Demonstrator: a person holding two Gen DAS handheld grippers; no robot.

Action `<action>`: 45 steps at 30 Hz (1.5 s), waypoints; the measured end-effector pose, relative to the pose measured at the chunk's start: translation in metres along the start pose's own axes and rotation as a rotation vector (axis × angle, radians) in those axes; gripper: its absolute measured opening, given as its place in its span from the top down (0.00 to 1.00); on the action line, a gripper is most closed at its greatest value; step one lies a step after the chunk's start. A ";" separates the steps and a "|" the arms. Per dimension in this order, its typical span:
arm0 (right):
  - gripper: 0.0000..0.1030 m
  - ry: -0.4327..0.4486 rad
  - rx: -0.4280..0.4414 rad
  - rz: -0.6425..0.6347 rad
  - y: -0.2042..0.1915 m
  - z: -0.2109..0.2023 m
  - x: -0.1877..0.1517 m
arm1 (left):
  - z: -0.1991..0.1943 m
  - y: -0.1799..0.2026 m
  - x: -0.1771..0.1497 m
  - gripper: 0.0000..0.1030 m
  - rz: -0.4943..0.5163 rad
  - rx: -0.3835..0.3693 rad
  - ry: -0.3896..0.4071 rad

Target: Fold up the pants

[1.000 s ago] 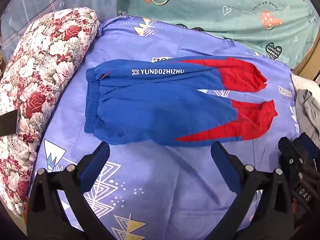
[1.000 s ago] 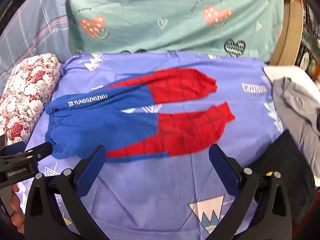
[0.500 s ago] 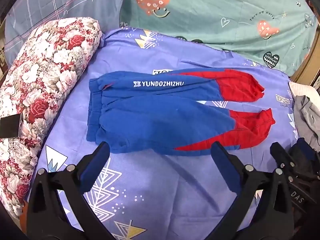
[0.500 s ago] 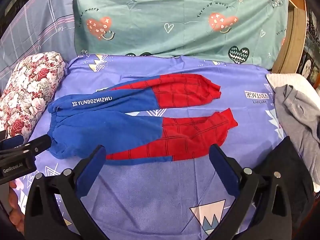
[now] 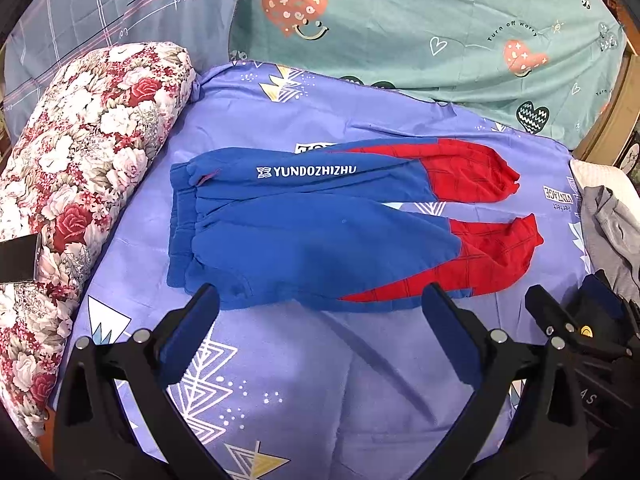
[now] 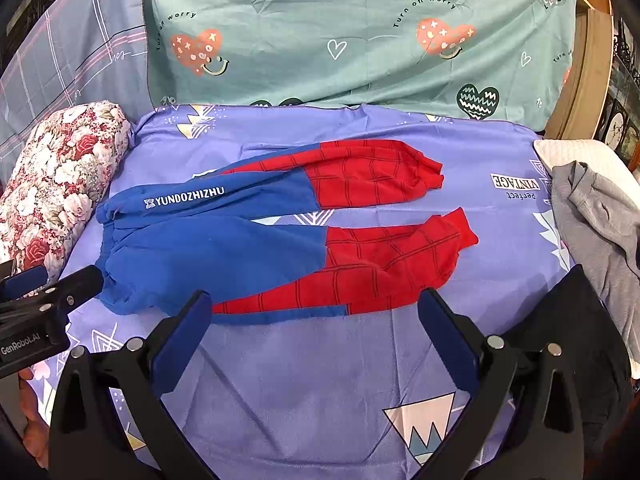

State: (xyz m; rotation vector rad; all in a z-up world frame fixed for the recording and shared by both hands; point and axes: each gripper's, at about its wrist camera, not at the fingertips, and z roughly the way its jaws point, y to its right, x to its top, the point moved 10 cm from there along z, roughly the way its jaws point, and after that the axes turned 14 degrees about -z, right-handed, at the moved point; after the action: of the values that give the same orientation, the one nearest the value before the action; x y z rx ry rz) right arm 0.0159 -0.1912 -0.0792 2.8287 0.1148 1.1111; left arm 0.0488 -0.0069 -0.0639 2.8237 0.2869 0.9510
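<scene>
Left wrist view: my left gripper (image 5: 320, 300) has drawn back, fingers spread wide and empty; the blue-and-red pants (image 5: 320, 240) now sit higher, mid-frame, flat on the purple sheet (image 5: 320, 380). A floral pillow (image 5: 80, 160) fills the left edge.

Right wrist view: my right gripper (image 6: 312, 308) is likewise released, and the pants (image 6: 260, 248) lie farther off at centre. Grey clothing (image 6: 600, 220) lies at right; a black garment (image 6: 580, 320) sits beside my right finger.
</scene>
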 end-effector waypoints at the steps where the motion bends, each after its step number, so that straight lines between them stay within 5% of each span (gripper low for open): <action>1: 0.01 -0.001 0.000 0.001 0.000 0.000 0.000 | 0.000 0.000 0.000 0.02 0.000 0.000 -0.001; 45: 0.01 -0.021 0.022 -0.002 -0.003 0.004 0.001 | -0.001 0.006 -0.003 0.02 0.019 -0.003 -0.023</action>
State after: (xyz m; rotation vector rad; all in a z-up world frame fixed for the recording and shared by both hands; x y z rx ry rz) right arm 0.0192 -0.1886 -0.0824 2.8577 0.1295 1.0863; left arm 0.0464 -0.0130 -0.0639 2.8376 0.2555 0.9216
